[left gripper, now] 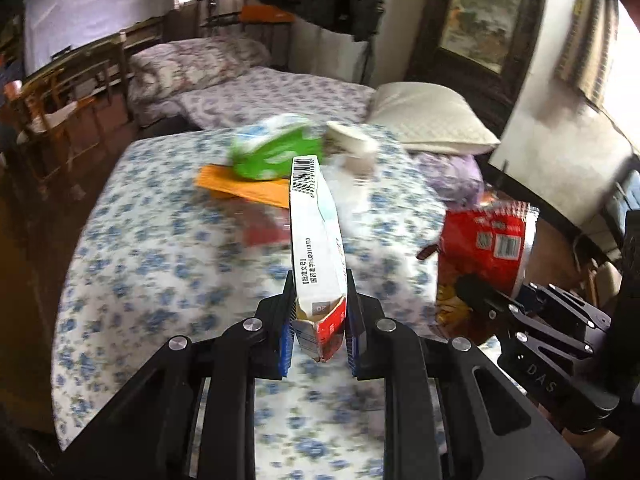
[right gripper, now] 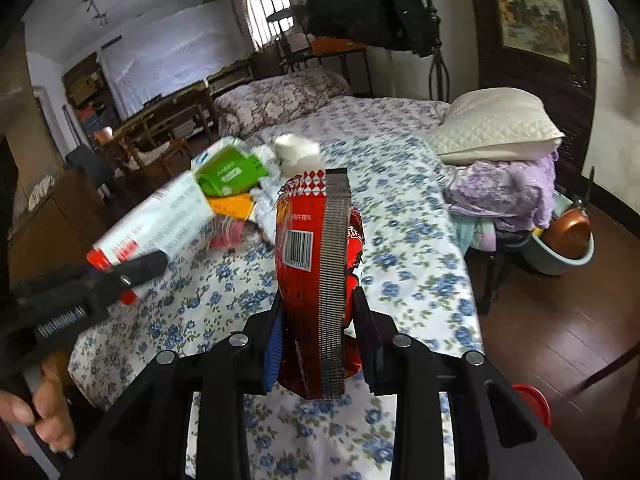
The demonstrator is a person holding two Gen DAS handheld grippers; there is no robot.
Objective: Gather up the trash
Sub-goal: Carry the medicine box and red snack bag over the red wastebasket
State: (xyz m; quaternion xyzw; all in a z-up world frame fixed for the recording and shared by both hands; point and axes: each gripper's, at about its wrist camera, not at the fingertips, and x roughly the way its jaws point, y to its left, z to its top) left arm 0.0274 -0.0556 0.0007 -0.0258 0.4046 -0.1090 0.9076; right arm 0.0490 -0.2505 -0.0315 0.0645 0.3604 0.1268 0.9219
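Note:
My left gripper (left gripper: 318, 320) is shut on a flattened white medicine box (left gripper: 314, 240) with a barcode and a red end, held above the bed; it also shows in the right wrist view (right gripper: 160, 220). My right gripper (right gripper: 320, 332) is shut on a red snack bag (right gripper: 310, 256) with a barcode, also seen in the left wrist view (left gripper: 484, 256). On the floral sheet lie a green packet (left gripper: 276, 152), an orange card (left gripper: 248, 188), a small red wrapper (right gripper: 226, 234), a white paper cup (left gripper: 352, 140) and crumpled clear plastic (right gripper: 268, 200).
The bed with a blue floral sheet (right gripper: 400, 240) fills the middle. A white pillow (right gripper: 496, 128) and purple cloth (right gripper: 508, 188) lie at its right. A basin with a copper pot (right gripper: 568, 236) stands on the wooden floor. A red round lid (right gripper: 532, 404) shows at lower right.

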